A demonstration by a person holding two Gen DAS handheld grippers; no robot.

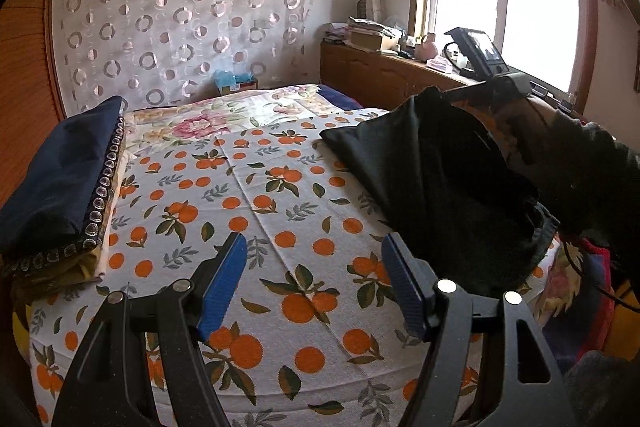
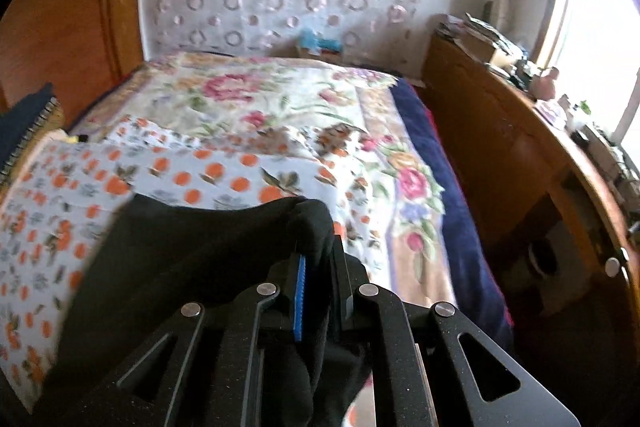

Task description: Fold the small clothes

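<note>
My right gripper is clamped on the black garment, raised above the bed. My left gripper hovers low, jaws spread, holding nothing.

Both tools share one build. The left gripper has matte black linkage arms with a fine grainy surface, long triangular cut-outs near the base and round silver pivot screws at each joint. Its fingers carry bright blue pads with a fine ribbed texture (the other pad looks darker, a navy blue). The right gripper shows the same black arms, four silver screws and one blue ribbed pad edge. In the left wrist view, the right tool has a grey block and a small dark screen on top, and a dark sleeve covers the person's arm.
</note>
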